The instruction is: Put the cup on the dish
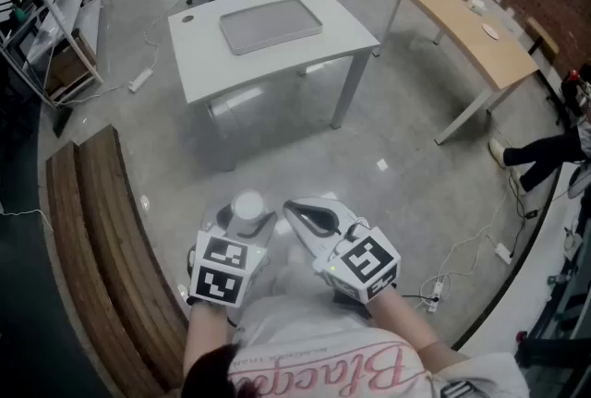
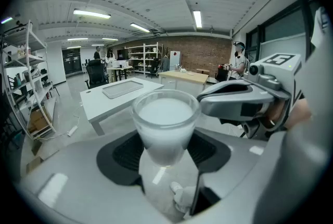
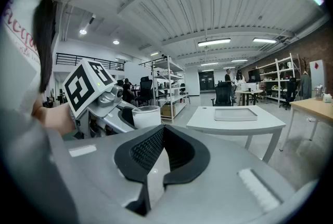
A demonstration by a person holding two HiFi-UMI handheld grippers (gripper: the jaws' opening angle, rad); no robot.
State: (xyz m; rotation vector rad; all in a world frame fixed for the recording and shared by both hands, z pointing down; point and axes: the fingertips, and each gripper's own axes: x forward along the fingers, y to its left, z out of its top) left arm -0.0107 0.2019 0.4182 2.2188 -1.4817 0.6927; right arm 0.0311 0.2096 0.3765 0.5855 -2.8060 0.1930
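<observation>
jaws of left gripper pinch the frosted white cup, right gripper jaws pressed together; best carried upright to the grey rectangular dish.

The left tool grips an upright white cup.

Open floor ahead; wooden bench crowds left.

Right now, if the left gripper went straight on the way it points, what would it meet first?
Probably the white table with the grey tray: the left gripper, shut on the cup, faces it across open floor, though depth is unclear.
</observation>
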